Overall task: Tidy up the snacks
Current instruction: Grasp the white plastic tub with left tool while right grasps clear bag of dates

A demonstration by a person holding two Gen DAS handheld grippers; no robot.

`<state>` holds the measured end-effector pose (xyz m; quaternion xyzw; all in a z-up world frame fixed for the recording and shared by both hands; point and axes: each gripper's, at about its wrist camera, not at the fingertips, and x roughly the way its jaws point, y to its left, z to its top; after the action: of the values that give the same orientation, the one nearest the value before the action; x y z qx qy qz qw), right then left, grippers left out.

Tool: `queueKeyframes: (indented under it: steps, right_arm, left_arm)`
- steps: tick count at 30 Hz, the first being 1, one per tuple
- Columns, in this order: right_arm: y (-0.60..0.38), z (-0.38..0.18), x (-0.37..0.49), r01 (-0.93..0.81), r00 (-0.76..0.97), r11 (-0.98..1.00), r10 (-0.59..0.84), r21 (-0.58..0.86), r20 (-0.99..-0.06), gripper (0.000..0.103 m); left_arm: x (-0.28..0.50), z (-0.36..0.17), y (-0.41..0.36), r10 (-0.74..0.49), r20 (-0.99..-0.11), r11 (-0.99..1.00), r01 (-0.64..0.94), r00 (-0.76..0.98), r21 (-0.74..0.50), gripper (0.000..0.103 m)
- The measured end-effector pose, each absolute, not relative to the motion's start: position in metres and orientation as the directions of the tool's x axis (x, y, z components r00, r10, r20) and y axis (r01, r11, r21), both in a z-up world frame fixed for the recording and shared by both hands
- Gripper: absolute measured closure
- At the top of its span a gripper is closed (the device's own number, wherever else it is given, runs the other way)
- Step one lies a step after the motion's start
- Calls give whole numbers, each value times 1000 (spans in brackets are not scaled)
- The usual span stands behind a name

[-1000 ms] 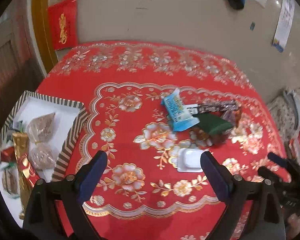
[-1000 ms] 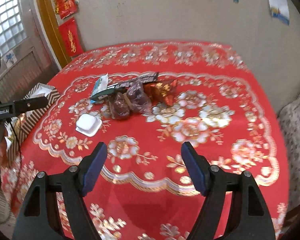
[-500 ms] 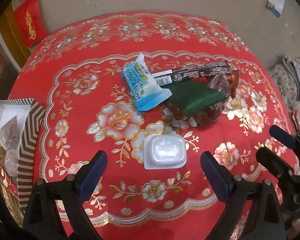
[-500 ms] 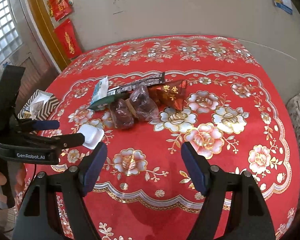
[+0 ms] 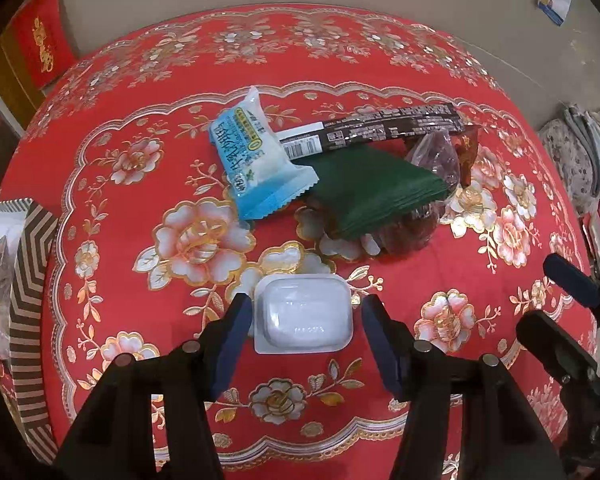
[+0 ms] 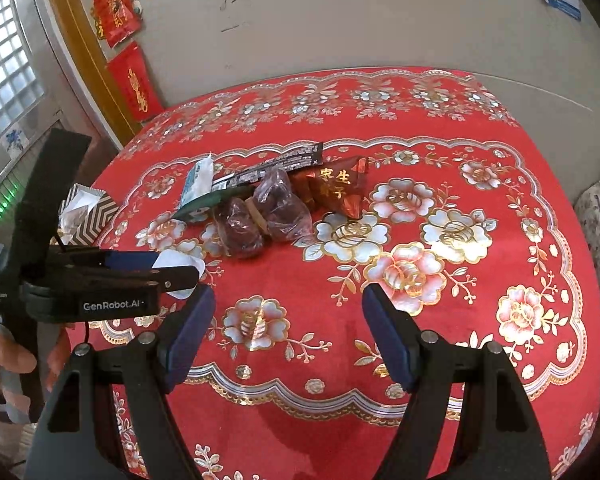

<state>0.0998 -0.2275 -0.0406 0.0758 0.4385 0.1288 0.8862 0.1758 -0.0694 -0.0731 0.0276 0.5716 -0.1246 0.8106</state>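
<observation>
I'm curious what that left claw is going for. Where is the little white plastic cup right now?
In the left wrist view the white cup lies on the red tablecloth between the left gripper fingers, whose jaws have just been closing, nearer than the blue-and-white packet.

beige wall, glass-block window, red tablecloth

A home, dressed for a festival. The round table wears a red cloth with gold flowers. Behind it stands a plain wall; to its left, red paper banners hang beside a glass-block window.
</observation>
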Motion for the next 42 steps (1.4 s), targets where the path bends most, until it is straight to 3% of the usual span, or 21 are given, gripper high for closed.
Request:
queueKeyframes:
  steps: [1, 11, 17, 19, 22, 35, 38, 40, 42]
  right_arm:
    - [-227, -41, 100, -161, 582, 956, 291, 244, -759, 27]
    - [-210, -48, 133, -177, 546, 956, 295, 236, -785, 27]
    - [-180, -63, 155, -332, 557, 943, 185, -13, -810, 26]
    - [-182, -65, 161, -334, 555, 942, 207, 12, -806, 26]
    - [-187, -66, 170, -311, 557, 948, 246, 76, -793, 17]
    - [-164, -74, 190, -272, 545, 958, 234, 94, -805, 14]
    - [-165, -73, 189, -245, 559, 967, 199, 70, -805, 16]
    - [-169, -72, 184, -249, 563, 965, 212, 81, -799, 27]
    - [-172, -72, 181, -243, 568, 966, 212, 83, -796, 27]
  left_arm:
    - [176, -74, -70, -163, -933, 968, 234, 321, -89, 54]
    - [174, -69, -42, -159, -926, 971, 222, 342, -85, 54]
    - [167, -69, -23, -165, -927, 973, 207, 338, -98, 54]
    - [166, -70, -22, -168, -926, 973, 207, 337, -101, 54]
    - [166, -72, -24, -169, -927, 972, 214, 334, -100, 54]
    - [169, -72, -23, -178, -923, 971, 212, 341, -109, 54]
    - [169, -72, -22, -179, -922, 971, 211, 343, -110, 54]
    - [168, -72, -23, -174, -919, 972, 209, 352, -104, 54]
    - [166, -73, -24, -167, -916, 973, 208, 366, -95, 54]
